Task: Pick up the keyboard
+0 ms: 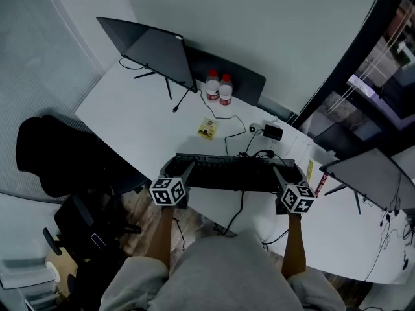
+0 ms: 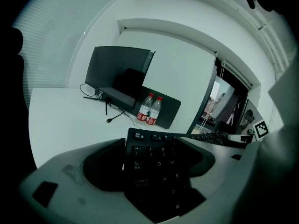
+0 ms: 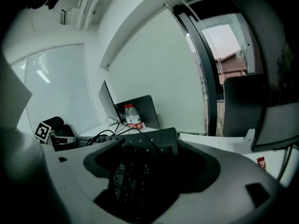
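A black keyboard (image 1: 232,172) lies crosswise at the near edge of the white desk (image 1: 142,122). My left gripper (image 1: 181,171) is shut on its left end and my right gripper (image 1: 281,173) on its right end. In the left gripper view the letter keys of the keyboard (image 2: 156,164) fill the gap between the jaws of the left gripper (image 2: 154,148). The right gripper view shows the number-pad end of the keyboard (image 3: 140,169) clamped in the right gripper (image 3: 149,157). A black cable (image 1: 241,206) hangs from the keyboard. I cannot tell whether the keyboard is off the desk.
A dark monitor (image 1: 152,50) stands at the far left, two water bottles (image 1: 219,88) beside it. A yellow card (image 1: 207,129) and a black adapter (image 1: 273,133) lie behind the keyboard. A second monitor (image 1: 369,173) is at the right. A black chair (image 1: 52,154) stands left.
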`<state>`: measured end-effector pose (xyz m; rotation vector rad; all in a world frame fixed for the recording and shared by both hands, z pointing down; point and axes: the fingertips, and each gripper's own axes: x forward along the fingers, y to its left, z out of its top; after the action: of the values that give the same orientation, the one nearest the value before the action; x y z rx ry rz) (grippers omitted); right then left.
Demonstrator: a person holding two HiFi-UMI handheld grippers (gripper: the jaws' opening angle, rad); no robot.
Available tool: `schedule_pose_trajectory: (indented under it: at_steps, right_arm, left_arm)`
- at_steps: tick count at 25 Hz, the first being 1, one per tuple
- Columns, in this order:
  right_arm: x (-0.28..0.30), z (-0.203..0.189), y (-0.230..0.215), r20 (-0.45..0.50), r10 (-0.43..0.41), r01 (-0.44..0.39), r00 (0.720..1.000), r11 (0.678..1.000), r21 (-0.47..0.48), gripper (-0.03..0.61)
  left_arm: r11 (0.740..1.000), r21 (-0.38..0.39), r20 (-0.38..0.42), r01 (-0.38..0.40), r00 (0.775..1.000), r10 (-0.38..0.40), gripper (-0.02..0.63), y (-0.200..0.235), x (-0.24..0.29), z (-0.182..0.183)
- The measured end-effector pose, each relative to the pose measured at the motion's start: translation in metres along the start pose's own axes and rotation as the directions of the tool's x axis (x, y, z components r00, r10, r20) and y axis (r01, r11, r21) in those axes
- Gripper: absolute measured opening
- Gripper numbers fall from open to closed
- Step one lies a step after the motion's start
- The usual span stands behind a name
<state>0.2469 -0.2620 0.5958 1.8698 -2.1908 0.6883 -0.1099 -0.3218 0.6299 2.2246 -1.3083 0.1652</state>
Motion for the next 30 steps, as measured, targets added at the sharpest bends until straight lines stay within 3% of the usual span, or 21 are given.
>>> schedule_pose_trajectory:
  at_steps: [14,30]
  right_arm:
    - [-0.027,0.078,0.016,0.182,0.016,-0.001,0.983,0.997,-0.078,0.360]
    - [-0.045,0.128,0.021,0.312,0.031,0.002,0.949,0.994,-0.105,0.359]
  left_arm:
    - [0.996,0.068,0.172,0.055,0.983,-0.066,0.310,-0.027,-0.014,0.078]
    - [0.986,0.146,0.280,0.080,0.953,-0.118,0.311,-0.051,-0.021,0.137]
